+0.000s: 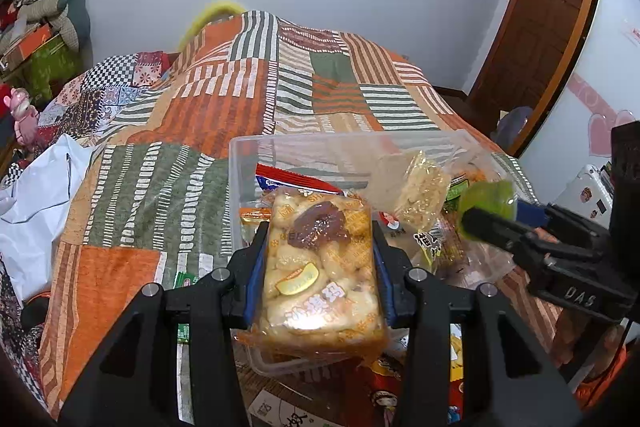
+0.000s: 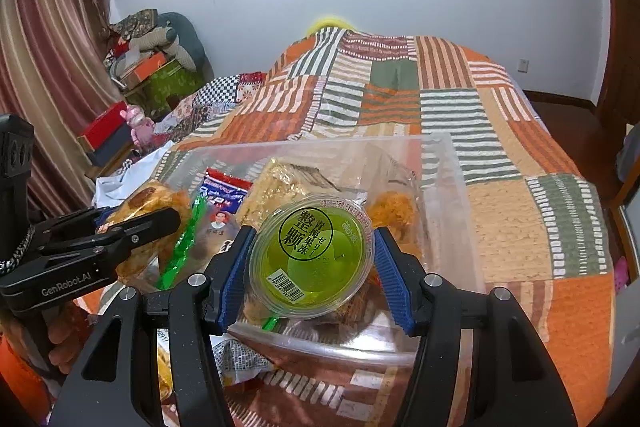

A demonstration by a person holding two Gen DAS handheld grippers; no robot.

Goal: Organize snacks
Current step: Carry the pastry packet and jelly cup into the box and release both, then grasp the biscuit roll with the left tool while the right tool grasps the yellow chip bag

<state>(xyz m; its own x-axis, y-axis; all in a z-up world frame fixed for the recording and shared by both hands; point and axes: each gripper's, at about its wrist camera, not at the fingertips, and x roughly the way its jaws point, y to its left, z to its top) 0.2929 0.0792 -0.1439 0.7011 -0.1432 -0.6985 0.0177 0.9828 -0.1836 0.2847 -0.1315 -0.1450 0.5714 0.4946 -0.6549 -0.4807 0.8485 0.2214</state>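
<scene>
My left gripper point(image 1: 320, 259) is shut on a clear packet of pale pastry with a brown date picture point(image 1: 320, 267), held over the near edge of a clear plastic box point(image 1: 240, 163) on the bed. My right gripper point(image 2: 310, 259) is shut on a green jelly cup point(image 2: 310, 255) and holds it over the same box point(image 2: 448, 163). The box holds several snack packets, among them a puffed rice bar point(image 1: 424, 187) and a red and blue packet point(image 2: 224, 191). The right gripper shows in the left wrist view point(image 1: 492, 215), and the left gripper shows in the right wrist view point(image 2: 152, 223).
The box sits on a patchwork quilt point(image 1: 192, 115) in orange, green and white. More snack packets point(image 1: 384, 379) lie in front of the box. A white sheet point(image 1: 36, 195) lies at the left. Cluttered boxes and cushions point(image 2: 152, 67) stand by the curtain.
</scene>
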